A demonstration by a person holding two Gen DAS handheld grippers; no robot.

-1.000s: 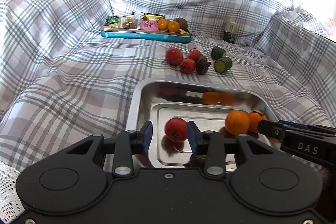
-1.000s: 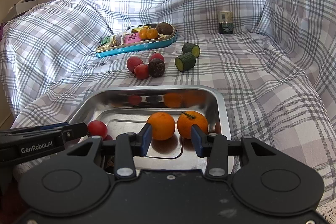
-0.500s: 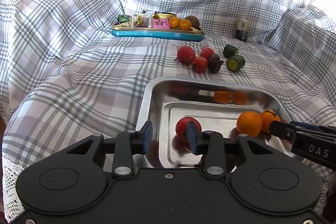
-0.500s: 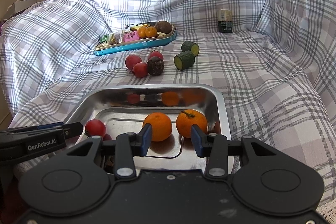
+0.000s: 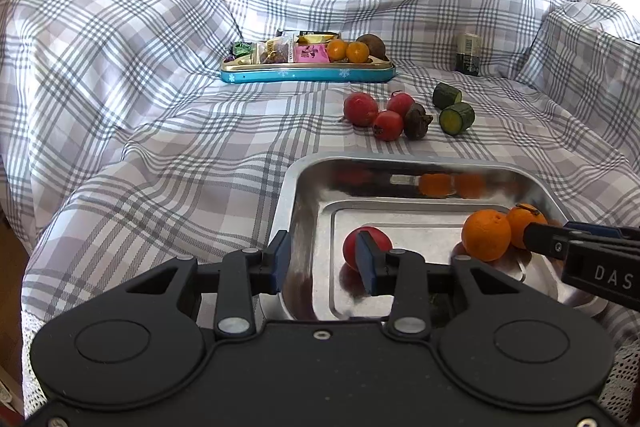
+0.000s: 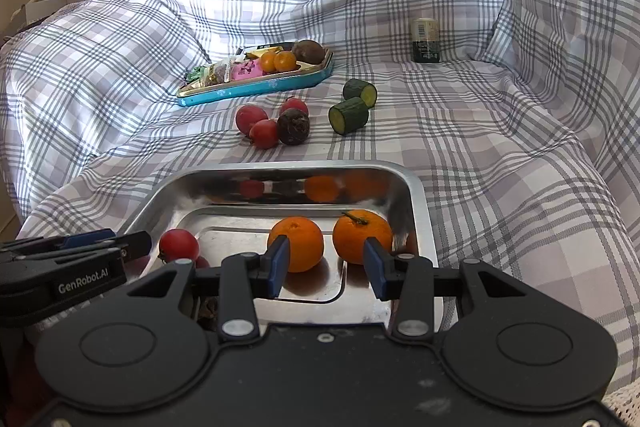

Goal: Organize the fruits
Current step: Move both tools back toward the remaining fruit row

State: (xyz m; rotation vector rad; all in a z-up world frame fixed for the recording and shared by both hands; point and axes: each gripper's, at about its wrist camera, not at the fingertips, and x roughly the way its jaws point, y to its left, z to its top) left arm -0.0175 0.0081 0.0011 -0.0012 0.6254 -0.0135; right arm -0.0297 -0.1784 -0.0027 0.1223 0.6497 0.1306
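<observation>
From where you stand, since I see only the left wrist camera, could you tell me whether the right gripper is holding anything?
Observer: No. The right gripper is open and holds nothing. The stemmed orange and the plain orange lie beyond its fingertips.
Operator: Thank you. Is the red fruit that my finger half hides caught in the left gripper?
Observer: No. The right wrist view shows the red fruit whole. It lies in the metal tray just ahead of the left gripper, not between its fingers.
Operator: Which orange lies nearer the tray's right wall?
Observer: The stemmed orange does. It sits close to that wall, and the plain orange is to its left.
</observation>
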